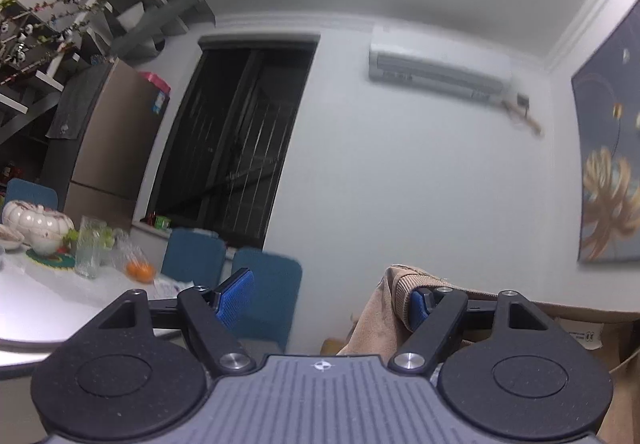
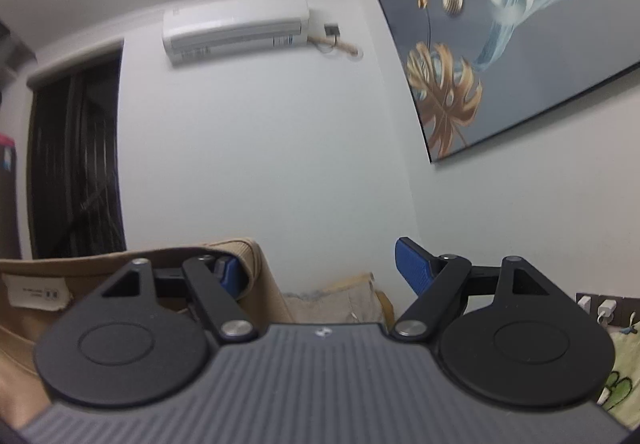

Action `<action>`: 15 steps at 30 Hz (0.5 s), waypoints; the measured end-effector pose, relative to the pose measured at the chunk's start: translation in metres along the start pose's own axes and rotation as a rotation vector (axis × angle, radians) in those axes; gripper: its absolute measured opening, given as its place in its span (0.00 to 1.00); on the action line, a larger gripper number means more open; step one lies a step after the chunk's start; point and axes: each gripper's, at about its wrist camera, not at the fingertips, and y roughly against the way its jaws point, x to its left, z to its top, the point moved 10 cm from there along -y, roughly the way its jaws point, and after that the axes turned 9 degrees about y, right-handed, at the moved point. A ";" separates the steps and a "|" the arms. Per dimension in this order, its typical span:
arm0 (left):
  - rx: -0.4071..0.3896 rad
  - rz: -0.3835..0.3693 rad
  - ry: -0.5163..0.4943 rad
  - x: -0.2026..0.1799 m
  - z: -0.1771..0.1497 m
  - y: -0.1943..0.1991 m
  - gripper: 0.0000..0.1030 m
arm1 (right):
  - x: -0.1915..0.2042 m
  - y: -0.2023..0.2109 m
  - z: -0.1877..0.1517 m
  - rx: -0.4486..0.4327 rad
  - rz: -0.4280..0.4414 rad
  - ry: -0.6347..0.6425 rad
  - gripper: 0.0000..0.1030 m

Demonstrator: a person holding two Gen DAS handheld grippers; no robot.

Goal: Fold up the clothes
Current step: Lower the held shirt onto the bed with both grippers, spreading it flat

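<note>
A tan ribbed-knit garment (image 1: 394,298) is hooked, not pinched, over one blue textured pad of each wide-open hand-held gripper, left (image 1: 334,296) and right (image 2: 316,264), apparently so it is held up and spread taut between them, before the white wall (image 1: 400,171).

The garment (image 1: 380,320) is tan cloth, matt, with a ribbed knit edge and a white label (image 2: 36,294) sewn inside. The left gripper (image 1: 334,296) and right gripper (image 2: 316,268) are matt black plastic with shiny metal pivots and blue textured pads (image 1: 236,298). The table (image 1: 48,304) at left is smooth and glossy white.
</note>
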 end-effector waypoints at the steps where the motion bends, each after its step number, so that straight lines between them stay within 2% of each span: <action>1: 0.029 0.005 -0.011 0.002 -0.021 -0.022 0.75 | 0.002 -0.020 -0.020 0.031 -0.003 0.003 0.77; 8: 0.213 0.040 -0.090 0.015 -0.178 -0.176 0.75 | 0.017 -0.168 -0.176 0.206 -0.031 0.052 0.77; 15: 0.364 0.085 -0.155 0.042 -0.360 -0.322 0.75 | 0.028 -0.308 -0.335 0.337 -0.041 0.137 0.75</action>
